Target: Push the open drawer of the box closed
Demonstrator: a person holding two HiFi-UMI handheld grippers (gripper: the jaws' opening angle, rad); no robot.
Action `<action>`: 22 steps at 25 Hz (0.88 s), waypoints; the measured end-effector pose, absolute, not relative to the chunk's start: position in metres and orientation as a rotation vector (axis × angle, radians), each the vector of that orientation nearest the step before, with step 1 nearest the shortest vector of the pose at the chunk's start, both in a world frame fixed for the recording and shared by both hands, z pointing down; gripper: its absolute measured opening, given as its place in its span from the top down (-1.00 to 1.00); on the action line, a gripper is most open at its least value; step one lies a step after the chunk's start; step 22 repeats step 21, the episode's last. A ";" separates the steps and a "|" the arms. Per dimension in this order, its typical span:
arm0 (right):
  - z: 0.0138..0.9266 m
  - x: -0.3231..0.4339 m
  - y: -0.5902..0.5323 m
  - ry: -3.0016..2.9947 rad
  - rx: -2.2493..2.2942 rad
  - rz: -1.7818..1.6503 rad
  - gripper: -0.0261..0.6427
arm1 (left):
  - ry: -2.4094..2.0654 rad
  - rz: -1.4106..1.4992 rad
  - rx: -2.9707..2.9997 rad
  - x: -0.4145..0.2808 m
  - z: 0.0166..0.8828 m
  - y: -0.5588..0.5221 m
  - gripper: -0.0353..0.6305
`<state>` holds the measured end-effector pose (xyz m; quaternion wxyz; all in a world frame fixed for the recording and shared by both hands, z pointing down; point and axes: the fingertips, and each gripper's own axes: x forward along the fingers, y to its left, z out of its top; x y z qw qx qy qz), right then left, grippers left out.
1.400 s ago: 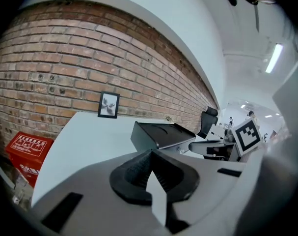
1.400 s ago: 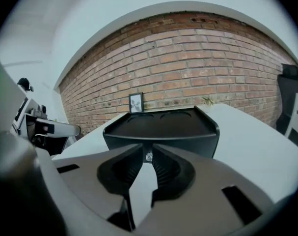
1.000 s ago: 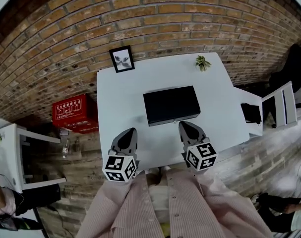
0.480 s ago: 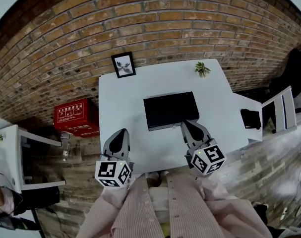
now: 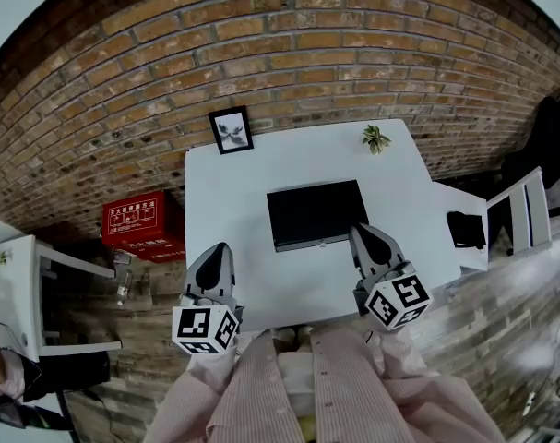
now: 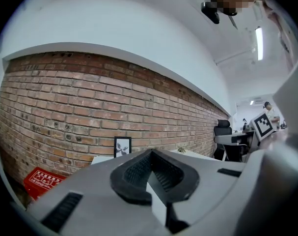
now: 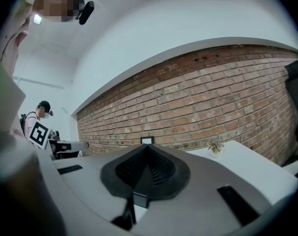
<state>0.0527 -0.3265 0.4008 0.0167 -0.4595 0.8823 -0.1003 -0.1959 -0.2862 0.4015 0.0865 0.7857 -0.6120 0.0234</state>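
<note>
Box (image 5: 316, 212) sits mid-counter (image 5: 233, 183) with its drawer (image 5: 318, 240) front facing me, and from above I judge it all but flush. I hold both pairs of jaws pressed together and empty, since a push wants a blunt tip rather than a grip. The right hand-held gripper (image 5: 363, 233) hovers near the box's front right corner, and the left hand-held gripper (image 5: 219, 249) waits well apart to the left.

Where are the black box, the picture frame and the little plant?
black box (image 5: 316, 212), head view, middle of its top.
picture frame (image 5: 232, 131), head view, centre of picture.
little plant (image 5: 375, 137), head view, its leaves.
</note>
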 end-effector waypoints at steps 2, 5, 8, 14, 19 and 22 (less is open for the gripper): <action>0.400 0.055 -0.327 2.737 -1.434 -0.306 0.91 | -1.836 0.072 2.339 -0.197 0.401 -0.286 0.91; 0.400 0.058 -0.328 2.732 -1.445 -0.302 0.91 | -1.849 0.076 2.336 -0.196 0.400 -0.286 0.91; 0.400 0.061 -0.328 2.731 -1.455 -0.301 0.91 | -1.850 0.073 2.333 -0.194 0.399 -0.287 0.91; 0.399 0.065 -0.329 2.724 -1.469 -0.293 0.91 | -1.848 0.076 2.335 -0.192 0.399 -0.287 0.91; 0.399 0.067 -0.329 2.724 -1.478 -0.290 0.91 | -1.842 0.082 2.331 -0.191 0.402 -0.285 0.91; 0.399 0.069 -0.328 2.719 -1.483 -0.294 0.91 | -1.841 0.084 2.329 -0.190 0.402 -0.284 0.91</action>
